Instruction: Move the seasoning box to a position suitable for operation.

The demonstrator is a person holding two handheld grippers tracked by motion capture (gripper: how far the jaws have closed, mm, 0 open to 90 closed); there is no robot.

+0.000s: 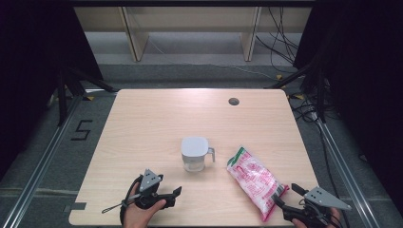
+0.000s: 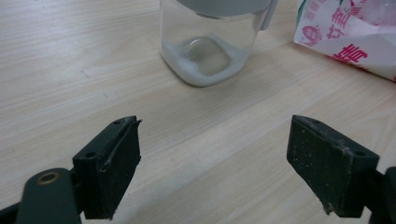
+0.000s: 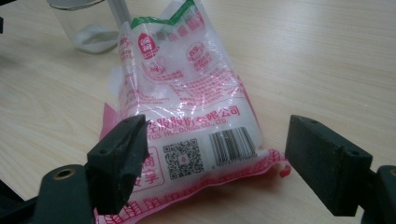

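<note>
Both jaw pairs stand wide and empty. The right gripper faces the bag's sealed bottom edge; the bag lies right of the jar. The left gripper faces the jar. Best to pinch the seam squarely, clear of the loose plastic.

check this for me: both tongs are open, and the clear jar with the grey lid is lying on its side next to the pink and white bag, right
Not quite: the jar stands upright, lid on top, as the high view shows. The rest holds: the left tongs and right tongs are open, and the bag lies beside the jar.
</note>
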